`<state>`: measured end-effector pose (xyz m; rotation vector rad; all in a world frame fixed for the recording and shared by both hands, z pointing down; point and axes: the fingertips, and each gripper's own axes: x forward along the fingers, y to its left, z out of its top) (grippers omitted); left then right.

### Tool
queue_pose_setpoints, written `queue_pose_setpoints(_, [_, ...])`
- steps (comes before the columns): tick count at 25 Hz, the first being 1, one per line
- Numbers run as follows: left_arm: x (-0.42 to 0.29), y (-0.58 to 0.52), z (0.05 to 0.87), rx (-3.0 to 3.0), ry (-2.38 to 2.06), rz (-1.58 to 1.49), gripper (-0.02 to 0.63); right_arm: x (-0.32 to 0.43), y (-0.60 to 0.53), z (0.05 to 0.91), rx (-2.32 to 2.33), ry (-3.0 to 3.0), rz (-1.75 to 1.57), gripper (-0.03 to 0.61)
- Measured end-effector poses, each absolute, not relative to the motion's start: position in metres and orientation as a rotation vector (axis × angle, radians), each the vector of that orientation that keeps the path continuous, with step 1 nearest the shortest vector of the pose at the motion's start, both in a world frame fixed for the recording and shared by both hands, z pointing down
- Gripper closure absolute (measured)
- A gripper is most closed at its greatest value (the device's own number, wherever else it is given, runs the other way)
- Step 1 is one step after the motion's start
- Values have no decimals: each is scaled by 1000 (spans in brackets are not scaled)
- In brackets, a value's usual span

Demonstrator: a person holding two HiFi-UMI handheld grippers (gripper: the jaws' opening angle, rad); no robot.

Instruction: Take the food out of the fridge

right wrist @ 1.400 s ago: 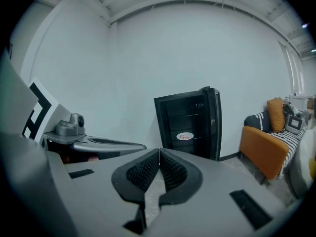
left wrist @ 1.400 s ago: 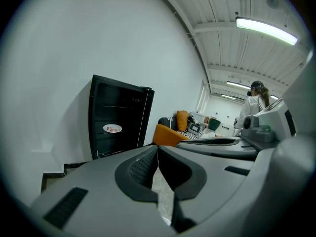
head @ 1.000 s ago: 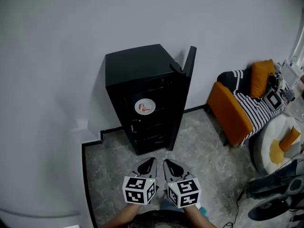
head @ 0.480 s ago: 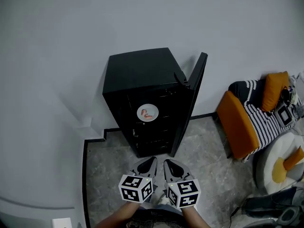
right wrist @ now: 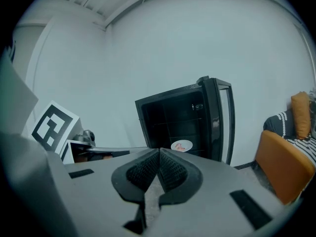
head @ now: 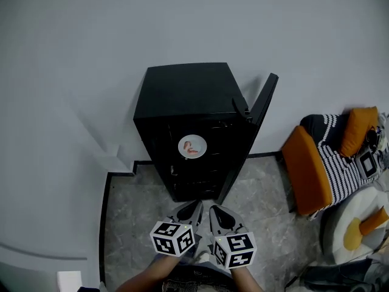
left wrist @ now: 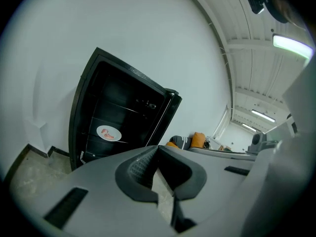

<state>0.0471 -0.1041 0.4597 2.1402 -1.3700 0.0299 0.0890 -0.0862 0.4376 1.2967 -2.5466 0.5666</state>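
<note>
Centre: open fridge (head: 182,96), plate (head: 192,146) of food on a shelf. Bottom centre: my left gripper (head: 194,207) and right gripper (head: 214,210), both closed and empty.

The tall glossy black fridge (head: 182,93) shows a round white plate (head: 192,146) of pinkish-red food (head: 193,149). Behind the fridge, the wall (head: 91,53) is pale grey. Below it, the stone floor (head: 134,218) is mottled grey, edged black. To the fridge's right, an orange sofa (head: 307,175) carries a black-and-white striped throw (head: 337,163). The grey left claw (head: 197,205) and grey right claw (head: 213,208) bear black-and-white square-patterned cubes.
</note>
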Motion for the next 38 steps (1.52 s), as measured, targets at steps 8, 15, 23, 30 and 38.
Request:
queue_pose_setpoints(8, [24, -153, 482, 2003, -1313, -233, 600, 82, -117, 445, 1275, -2514, 513, 555])
queue_pose_setpoints(15, [6, -204, 512, 1893, -1217, -450, 600, 71, -151, 447, 1273, -2483, 483, 555])
queue_pose_setpoints(23, [-7, -255, 547, 1775, -1100, -639, 598, 55, -186, 452, 1244, -2451, 448, 555])
queue_pose_setpoints(30, [-24, -293, 579, 1656, -1050, -786, 598, 50, -211, 459, 1241, -2421, 433, 555])
queue_pose_setpoints(38, [-44, -330, 621, 1559, -1066, -829, 597, 39, -236, 474, 1225, -2393, 433, 555])
